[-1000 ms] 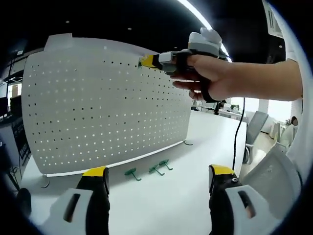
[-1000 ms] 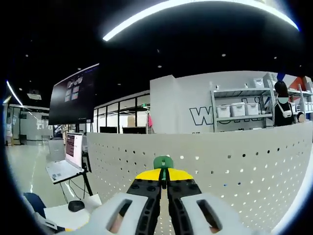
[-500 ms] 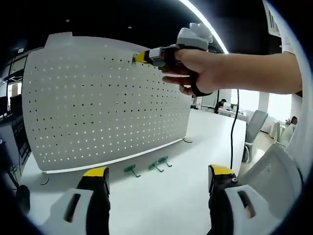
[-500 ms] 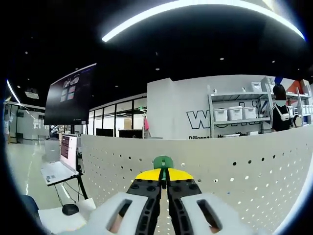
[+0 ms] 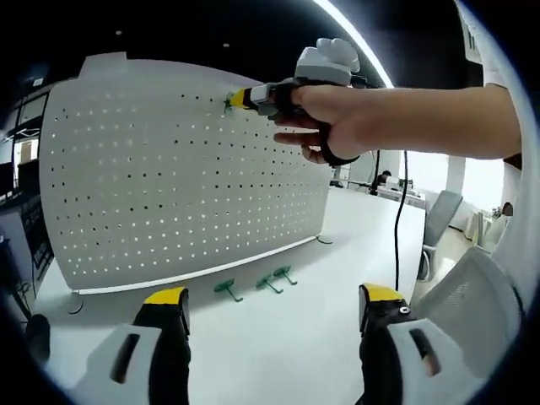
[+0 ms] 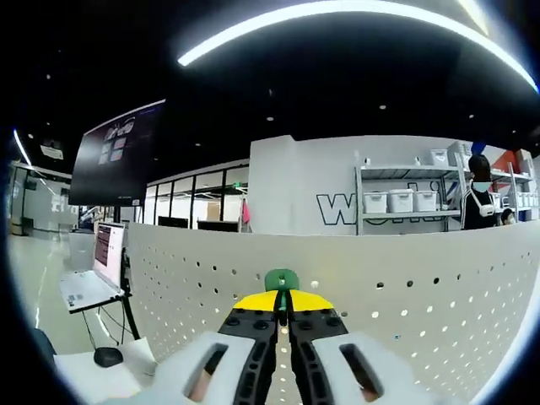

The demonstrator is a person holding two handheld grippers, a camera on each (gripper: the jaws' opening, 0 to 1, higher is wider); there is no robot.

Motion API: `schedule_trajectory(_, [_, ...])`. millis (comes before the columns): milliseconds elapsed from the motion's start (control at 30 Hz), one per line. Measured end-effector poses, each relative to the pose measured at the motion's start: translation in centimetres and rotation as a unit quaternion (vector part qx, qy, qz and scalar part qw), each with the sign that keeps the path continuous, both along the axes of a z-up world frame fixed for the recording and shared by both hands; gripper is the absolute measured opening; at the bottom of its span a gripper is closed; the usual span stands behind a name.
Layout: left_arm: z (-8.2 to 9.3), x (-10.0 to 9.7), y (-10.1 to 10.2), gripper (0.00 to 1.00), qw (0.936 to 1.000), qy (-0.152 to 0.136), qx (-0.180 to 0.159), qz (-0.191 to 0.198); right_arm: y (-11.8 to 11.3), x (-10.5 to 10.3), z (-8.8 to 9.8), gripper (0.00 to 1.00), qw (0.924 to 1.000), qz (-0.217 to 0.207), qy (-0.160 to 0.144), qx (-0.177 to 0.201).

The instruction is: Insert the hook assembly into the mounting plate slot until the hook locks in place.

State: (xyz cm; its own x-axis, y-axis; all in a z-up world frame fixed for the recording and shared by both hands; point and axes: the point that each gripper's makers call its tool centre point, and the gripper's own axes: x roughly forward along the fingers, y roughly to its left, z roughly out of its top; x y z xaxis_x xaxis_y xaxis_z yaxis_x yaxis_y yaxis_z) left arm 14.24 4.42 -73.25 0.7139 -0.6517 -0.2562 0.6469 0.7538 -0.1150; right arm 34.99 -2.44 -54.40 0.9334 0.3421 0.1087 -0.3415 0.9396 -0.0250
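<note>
A white perforated mounting plate (image 5: 169, 169) stands upright on the white table (image 5: 278, 346). In the left gripper view my right gripper (image 5: 229, 101) is held by a hand near the plate's top edge, shut on a green hook (image 5: 227, 104) that touches the plate. The right gripper view has that green hook (image 6: 282, 280) pinched in my right gripper (image 6: 283, 302), right against the plate (image 6: 405, 287) near its top edge. My left gripper (image 5: 270, 304) hangs open above the table with nothing between its jaws. Three more green hooks (image 5: 253, 287) lie on the table at the plate's foot.
A cable (image 5: 400, 228) hangs from the hand's gripper. Office chairs (image 5: 460, 253) stand at the right. Beyond the plate, the right gripper view has a laptop (image 6: 93, 270) on a stand, a shelf with bins (image 6: 405, 198) and a person (image 6: 477, 198).
The right gripper with its hook has moved slightly left along the plate's top, closer to the plate. The left gripper has not moved.
</note>
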Motion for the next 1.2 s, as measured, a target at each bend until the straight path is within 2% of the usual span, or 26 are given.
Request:
schedule_trajectory(300, [-0.4, 0.1, 0.0, 0.84, 1.0, 0.004, 0.002, -0.001, 0.0, 0.5, 0.2, 0.01, 1.0, 0.0, -0.001, -0.001])
schedule_trajectory(467, [-0.3, 0.3, 0.6, 0.84, 0.9999, 0.008, -0.009, 0.01, 0.1, 0.7, 0.1, 0.01, 1.0, -0.001, 0.002, 0.009])
schedule_trajectory(567, [-0.3, 0.3, 0.7, 0.82, 0.9999, 0.01, -0.007, 0.012, 0.4, 1.0, -0.5, 0.01, 0.9999, -0.002, 0.014, 0.006])
schedule_trajectory(700, [-0.1, 0.3, 0.7, 0.81, 0.9998, 0.01, -0.011, 0.012, 0.4, 1.0, -0.2, 0.01, 0.9999, -0.007, 0.008, 0.008])
schedule_trajectory(867, [-0.1, 0.3, 0.7, 0.81, 0.9998, 0.01, -0.013, 0.012, 0.3, 1.2, -0.3, 0.01, 0.9993, -0.019, 0.018, 0.027])
schedule_trajectory(933, [0.4, 0.2, 0.5, 0.8, 0.9996, 0.004, -0.027, 0.01, 0.3, 1.2, -0.3, 0.01, 0.9991, -0.024, 0.018, 0.03])
schedule_trajectory(1033, [0.2, 0.2, 0.5, 0.79, 0.9997, 0.007, -0.022, 0.01, 0.4, 1.3, -0.3, 0.01, 0.9985, -0.038, 0.022, 0.034])
schedule_trajectory(1200, [0.2, 0.2, 0.5, 0.79, 0.9996, 0.008, -0.024, 0.01, 0.3, 1.3, -0.5, 0.01, 0.9968, -0.067, 0.013, 0.042])
